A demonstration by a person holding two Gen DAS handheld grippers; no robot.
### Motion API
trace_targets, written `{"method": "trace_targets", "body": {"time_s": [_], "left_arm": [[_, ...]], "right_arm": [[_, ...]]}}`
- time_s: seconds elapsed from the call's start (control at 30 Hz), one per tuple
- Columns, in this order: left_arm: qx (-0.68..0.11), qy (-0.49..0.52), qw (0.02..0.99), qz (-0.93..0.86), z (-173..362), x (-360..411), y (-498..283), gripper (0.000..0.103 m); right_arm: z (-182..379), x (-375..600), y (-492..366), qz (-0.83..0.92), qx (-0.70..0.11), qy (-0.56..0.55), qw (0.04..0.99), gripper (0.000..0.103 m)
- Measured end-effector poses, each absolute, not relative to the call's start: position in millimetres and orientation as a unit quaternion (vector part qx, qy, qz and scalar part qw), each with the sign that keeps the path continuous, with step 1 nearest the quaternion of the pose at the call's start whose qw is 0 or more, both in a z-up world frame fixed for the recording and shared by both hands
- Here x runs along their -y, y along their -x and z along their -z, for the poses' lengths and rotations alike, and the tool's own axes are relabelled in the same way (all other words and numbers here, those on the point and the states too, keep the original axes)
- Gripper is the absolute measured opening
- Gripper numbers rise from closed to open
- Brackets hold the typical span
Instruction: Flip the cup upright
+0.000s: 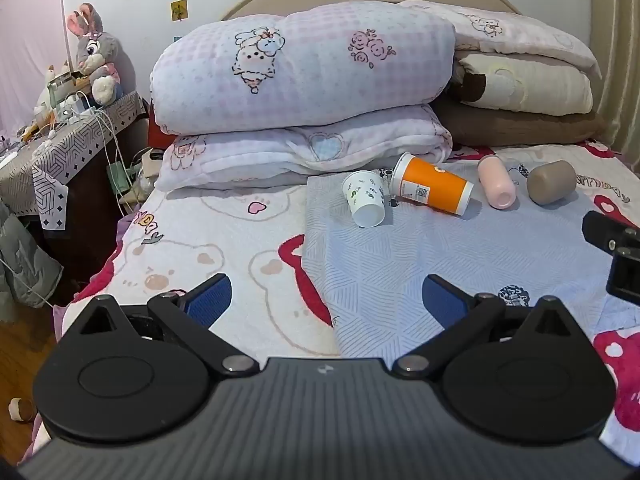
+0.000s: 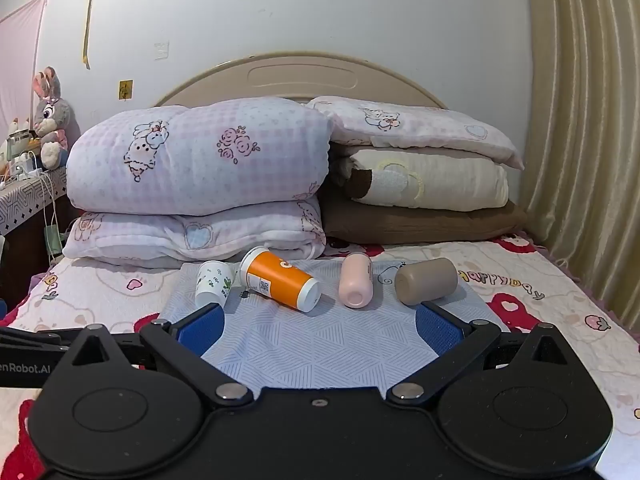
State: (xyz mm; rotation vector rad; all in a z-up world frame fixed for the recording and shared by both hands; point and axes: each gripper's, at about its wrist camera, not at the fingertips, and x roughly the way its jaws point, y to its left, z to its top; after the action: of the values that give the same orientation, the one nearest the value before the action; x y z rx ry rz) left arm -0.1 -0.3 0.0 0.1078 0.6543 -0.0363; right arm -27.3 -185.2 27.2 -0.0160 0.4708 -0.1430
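Observation:
Several cups lie on their sides on a pale blue cloth (image 1: 400,264) on the bed: a small white patterned paper cup (image 1: 365,198) (image 2: 213,283), an orange cup (image 1: 433,189) (image 2: 282,281), a pink cup (image 1: 497,182) (image 2: 356,284) and a brown cup (image 1: 551,182) (image 2: 426,281). My left gripper (image 1: 325,300) is open and empty, well short of the cups. My right gripper (image 2: 319,328) is open and empty, just short of the cups, its right finger (image 2: 436,326) close to the brown cup. Part of the right gripper shows at the right edge of the left wrist view (image 1: 612,256).
Folded quilts (image 2: 200,184) and stacked pillows (image 2: 424,184) stand right behind the cups against the headboard. A bedside table (image 1: 60,148) with a plush rabbit (image 1: 94,56) and cables stands at the left. A curtain (image 2: 580,120) hangs at the right.

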Motion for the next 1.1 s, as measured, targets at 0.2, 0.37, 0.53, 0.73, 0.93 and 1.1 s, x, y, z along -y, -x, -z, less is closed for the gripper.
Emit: {"method": "trace_targets", "body": {"time_s": [0.2, 0.37, 0.53, 0.73, 0.93, 1.1], "left_arm": [[-0.324, -0.05, 0.944, 0.018, 0.0, 0.0, -0.2, 0.103], [-0.325, -0.05, 0.944, 0.022, 0.0, -0.1, -0.6, 0.103], [-0.326, -0.061, 0.943, 0.029, 7.9, 2.6, -1.8, 0.103], [-0.328, -0.054, 0.943, 0.033, 7.9, 6.0, -0.9, 0.103], [-0.325, -0.057, 0.944, 0.03, 8.0, 5.1, -0.6, 0.103], [-0.312, -0.058, 0.948, 0.021, 3.8, 1.0, 3.3, 0.103]], "right_arm": [[-26.8, 185.4, 27.1, 0.072, -0.233, 0.009, 0.97, 0.103], [-26.2, 186.1, 26.8, 0.07, -0.234, 0.009, 0.97, 0.103], [-25.6, 187.5, 26.3, 0.072, -0.234, 0.009, 0.97, 0.103], [-21.0, 193.0, 27.7, 0.069, -0.233, 0.009, 0.97, 0.103], [-22.0, 193.4, 26.1, 0.071, -0.235, 0.005, 0.969, 0.103], [-25.1, 192.2, 25.4, 0.072, -0.238, 0.006, 0.969, 0.103]]}}
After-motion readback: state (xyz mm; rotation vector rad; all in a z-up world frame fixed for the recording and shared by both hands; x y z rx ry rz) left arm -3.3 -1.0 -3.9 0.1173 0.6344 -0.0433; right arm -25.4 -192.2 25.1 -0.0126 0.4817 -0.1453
